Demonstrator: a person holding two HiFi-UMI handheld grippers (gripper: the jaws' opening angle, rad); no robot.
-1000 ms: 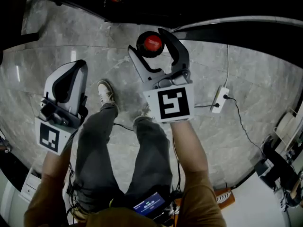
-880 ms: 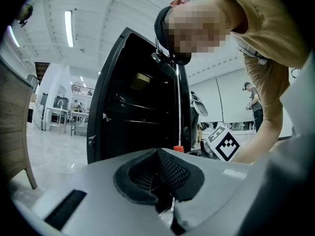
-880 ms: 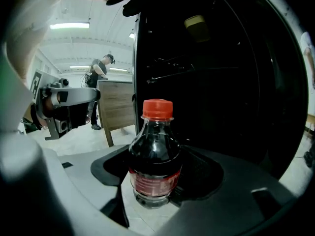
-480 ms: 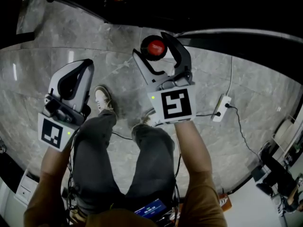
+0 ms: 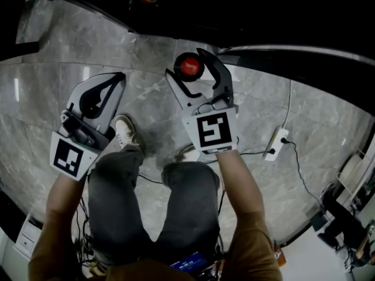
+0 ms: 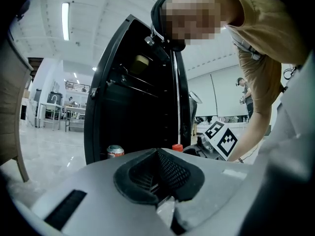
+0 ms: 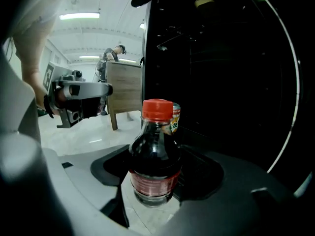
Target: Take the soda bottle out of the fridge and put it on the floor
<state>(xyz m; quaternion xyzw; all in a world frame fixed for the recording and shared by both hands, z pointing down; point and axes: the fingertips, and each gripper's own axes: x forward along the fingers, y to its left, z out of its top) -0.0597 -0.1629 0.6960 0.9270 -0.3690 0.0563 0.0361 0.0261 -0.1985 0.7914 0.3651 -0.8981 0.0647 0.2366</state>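
Right claw (image 5: 189, 67) gripping soda bottle (image 7: 155, 163) upright, out of fridge (image 7: 221, 82), holding it over floor (image 5: 149, 92) at twelve o'clock. Left claw (image 5: 109, 84) closed, empty. Next move calling for lowering straight, then releasing.

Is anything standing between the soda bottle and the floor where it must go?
Nothing visible does. The right hand-held gripper holds the soda bottle by its body, and the marble floor below it looks bare. The person's shoe is off to the side.
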